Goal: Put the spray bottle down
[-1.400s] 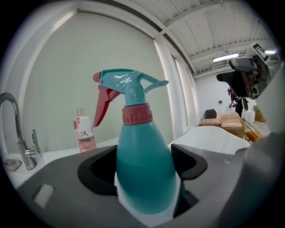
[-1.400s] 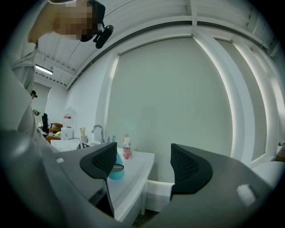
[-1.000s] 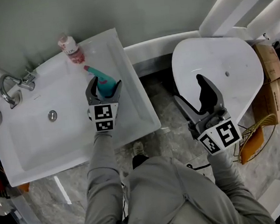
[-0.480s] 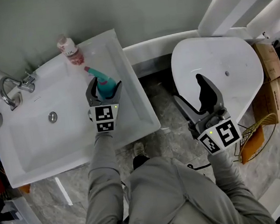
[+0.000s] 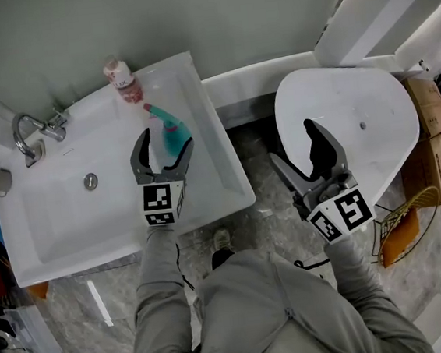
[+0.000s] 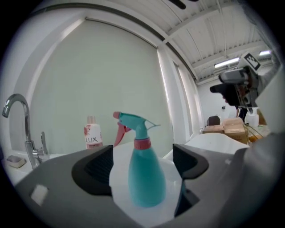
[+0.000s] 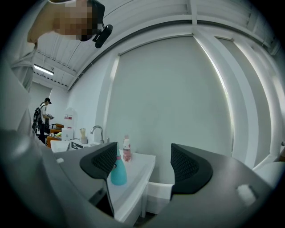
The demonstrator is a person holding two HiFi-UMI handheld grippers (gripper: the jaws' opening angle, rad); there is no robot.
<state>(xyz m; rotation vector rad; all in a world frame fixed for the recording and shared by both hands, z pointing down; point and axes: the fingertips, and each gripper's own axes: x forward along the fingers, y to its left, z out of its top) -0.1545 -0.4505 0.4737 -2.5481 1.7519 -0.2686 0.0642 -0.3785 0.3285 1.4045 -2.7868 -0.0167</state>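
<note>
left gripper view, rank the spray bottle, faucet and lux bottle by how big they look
1. spray bottle: largest, though it stands nearest the camera, which inflates it.
2. faucet: taller than the lux bottle, but thin.
3. lux bottle: smallest; it stands farther back, so its true size is unsure.

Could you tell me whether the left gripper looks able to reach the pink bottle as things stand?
Probably not straight ahead: the spray bottle stands between the left gripper's open jaws, and the pink bottle sits beyond it, leftward. Skirting left should work.
</note>
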